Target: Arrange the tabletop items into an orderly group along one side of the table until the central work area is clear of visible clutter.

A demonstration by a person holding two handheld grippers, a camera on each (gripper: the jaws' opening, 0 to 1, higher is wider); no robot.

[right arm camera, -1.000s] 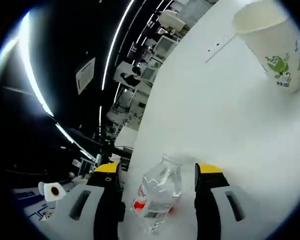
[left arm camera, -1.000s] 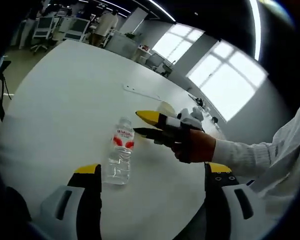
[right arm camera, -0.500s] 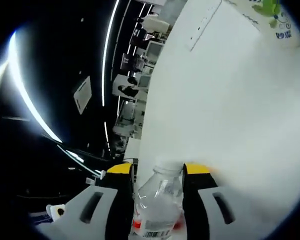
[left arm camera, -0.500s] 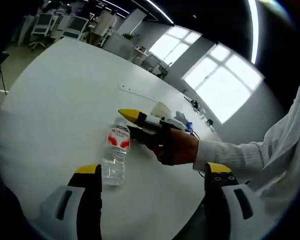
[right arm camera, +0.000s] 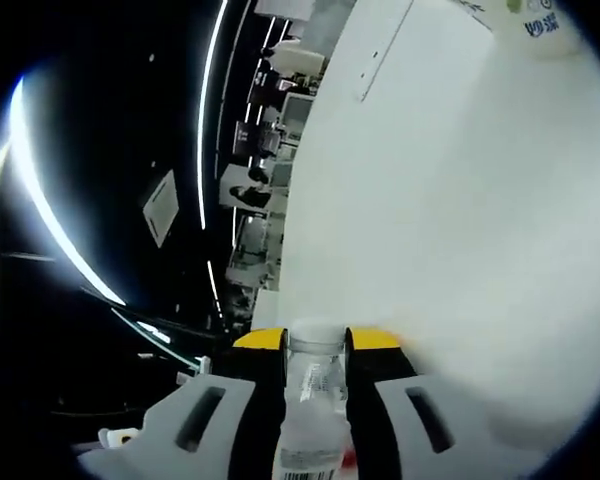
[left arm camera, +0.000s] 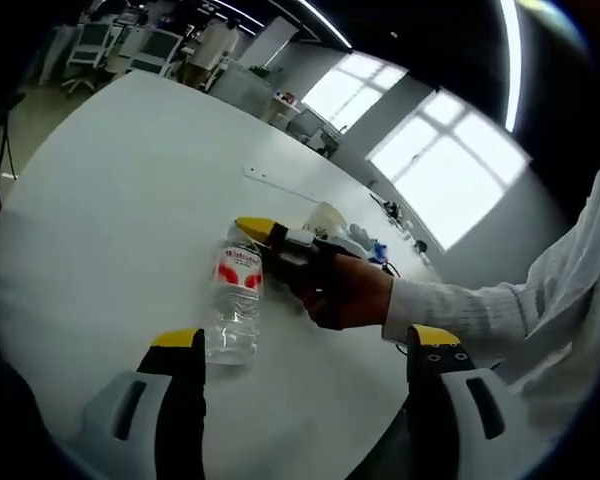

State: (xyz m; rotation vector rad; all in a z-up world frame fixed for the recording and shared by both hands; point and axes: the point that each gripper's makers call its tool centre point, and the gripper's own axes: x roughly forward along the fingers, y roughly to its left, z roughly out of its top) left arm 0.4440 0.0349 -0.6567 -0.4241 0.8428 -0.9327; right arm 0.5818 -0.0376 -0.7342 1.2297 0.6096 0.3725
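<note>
Table (left arm camera: 110,200) white, round | office windows (left arm camera: 430,160) behind | right tongs (right arm camera: 315,340) clamp bottle (left arm camera: 235,300) | left tongs (left arm camera: 300,345) spread, unladen

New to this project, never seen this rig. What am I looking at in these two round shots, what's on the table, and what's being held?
No robot arm here: a person holds a two-jaw gripper in each hand, and a fisheye camera rides on each one, looking out along its jaws.

In the left gripper view, the yellow-tipped left gripper stands open over a white table and holds nothing. The right gripper comes in from the right, in the person's hand, and meets a clear water bottle with a red label, standing upright. Behind the hand sits a paper cup.

In the right gripper view, tilted sideways, that same bottle stands between the right gripper's jaws, which press against its neck just below the cap. The cup peeks in at the top edge.
</note>
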